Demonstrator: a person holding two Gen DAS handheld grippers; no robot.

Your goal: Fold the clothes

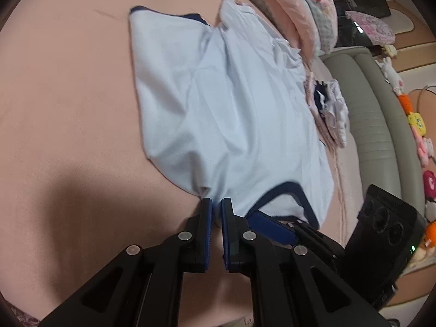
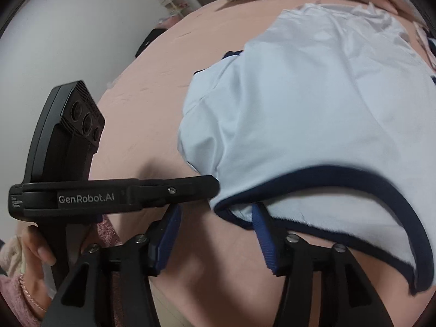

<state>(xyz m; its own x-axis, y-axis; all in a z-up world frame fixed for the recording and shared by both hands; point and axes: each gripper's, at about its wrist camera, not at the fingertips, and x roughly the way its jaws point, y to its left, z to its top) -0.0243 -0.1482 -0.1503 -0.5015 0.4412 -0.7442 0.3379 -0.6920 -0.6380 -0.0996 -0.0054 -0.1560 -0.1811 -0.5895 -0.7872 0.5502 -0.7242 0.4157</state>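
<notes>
Light blue shirt (image 1: 226,114) with navy trim lies spread on the pink bed sheet (image 1: 68,95), collar end nearest both grippers. Left gripper (image 1: 216,204) at the shirt's near shoulder edge, fingers almost together with a narrow gap, cannot tell if cloth is pinched. Right gripper (image 2: 218,218) fingers wide apart at the navy collar (image 2: 340,174), right pad (image 2: 263,241) tucked under the collar edge. Pile of other clothes (image 1: 329,109) beside the shirt, pink quilt (image 1: 286,8) beyond

You face pink bed sheet (image 1: 68,87); grey padded headboard (image 1: 378,125) at your right, plush toys (image 1: 417,125) lined behind it, white wall (image 2: 68,32), pink quilt (image 1: 286,2) bunched.
</notes>
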